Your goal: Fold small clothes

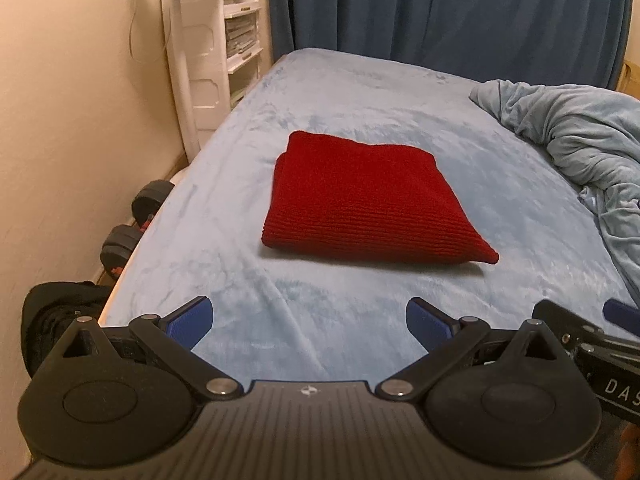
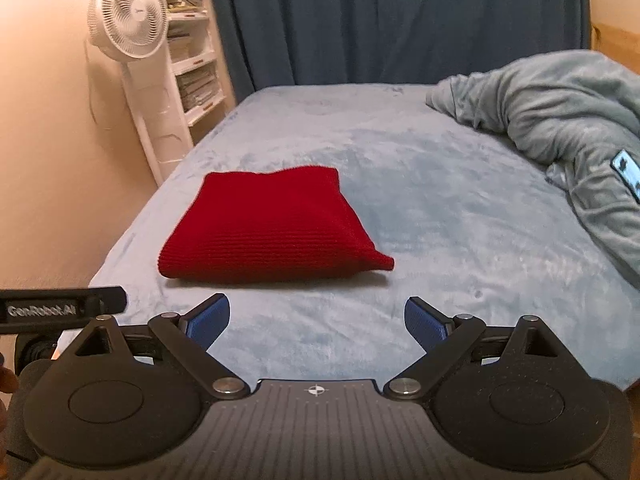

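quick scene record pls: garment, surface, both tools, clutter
garment: red ribbed knit cloth, folded into a flat rectangle, lying on the bed
surface: light blue plush bed sheet
left tool: open, nothing between its pads, short of the cloth
right tool: open, empty, also short of the cloth
clutter: crumpled grey-blue blanket at right with a phone on it; white pedestal fan at left; dark blue curtain behind

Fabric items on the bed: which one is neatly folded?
The red knitted cloth, lying flat as a tidy rectangle; the grey-blue blanket at the right is crumpled in a heap.
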`<state>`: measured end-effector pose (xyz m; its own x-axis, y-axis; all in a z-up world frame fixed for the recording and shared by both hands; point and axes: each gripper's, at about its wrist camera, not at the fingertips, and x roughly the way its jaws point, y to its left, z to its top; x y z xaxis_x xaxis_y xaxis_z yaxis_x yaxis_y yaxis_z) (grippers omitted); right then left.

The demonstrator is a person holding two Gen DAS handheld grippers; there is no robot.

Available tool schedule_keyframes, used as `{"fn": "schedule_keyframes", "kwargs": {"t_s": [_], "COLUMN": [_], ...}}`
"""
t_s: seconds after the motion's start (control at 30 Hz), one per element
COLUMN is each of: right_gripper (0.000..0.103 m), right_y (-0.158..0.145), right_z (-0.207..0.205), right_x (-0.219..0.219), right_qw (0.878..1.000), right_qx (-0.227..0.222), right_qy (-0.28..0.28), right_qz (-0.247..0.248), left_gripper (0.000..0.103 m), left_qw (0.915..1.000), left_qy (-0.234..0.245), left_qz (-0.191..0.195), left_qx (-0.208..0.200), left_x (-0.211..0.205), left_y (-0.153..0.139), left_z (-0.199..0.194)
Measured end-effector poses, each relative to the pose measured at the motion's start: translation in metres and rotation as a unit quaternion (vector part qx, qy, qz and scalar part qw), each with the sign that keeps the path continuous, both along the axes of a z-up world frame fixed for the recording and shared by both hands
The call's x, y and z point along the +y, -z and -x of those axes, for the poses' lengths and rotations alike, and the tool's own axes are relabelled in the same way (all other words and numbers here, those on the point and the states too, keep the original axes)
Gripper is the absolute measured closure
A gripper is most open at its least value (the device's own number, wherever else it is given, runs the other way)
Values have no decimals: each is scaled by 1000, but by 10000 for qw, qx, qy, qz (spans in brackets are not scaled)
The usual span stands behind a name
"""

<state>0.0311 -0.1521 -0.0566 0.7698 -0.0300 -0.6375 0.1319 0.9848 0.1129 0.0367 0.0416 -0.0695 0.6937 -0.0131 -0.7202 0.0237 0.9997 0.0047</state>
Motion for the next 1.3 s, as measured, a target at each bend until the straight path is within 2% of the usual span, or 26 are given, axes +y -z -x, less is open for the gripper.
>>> {"fn": "schedule_keyframes", "kwargs": {"t_s": [0.17,0.6,1.3], "right_gripper": [8,8,8], "right_y": [-6,-5,-5], "right_z": [7,7,8], "right_x": [6,4,5], "right_qw": [9995,9997,9996], "right_qx": [-206,-153,-147], "right_qy": [-103,-79,-101], "right_qz": [229,190,233], "left_gripper": [0,0,0], "left_qw": [9996,9994,9996], "left_qy": [-59,-11,21], "left_qz": [-249,-254,-266], "left_qx": [-114,-221,-125], "left_x": [-2,-7,-9], "left_y": [-4,-9,-10], "left_z": [3,3,1]}}
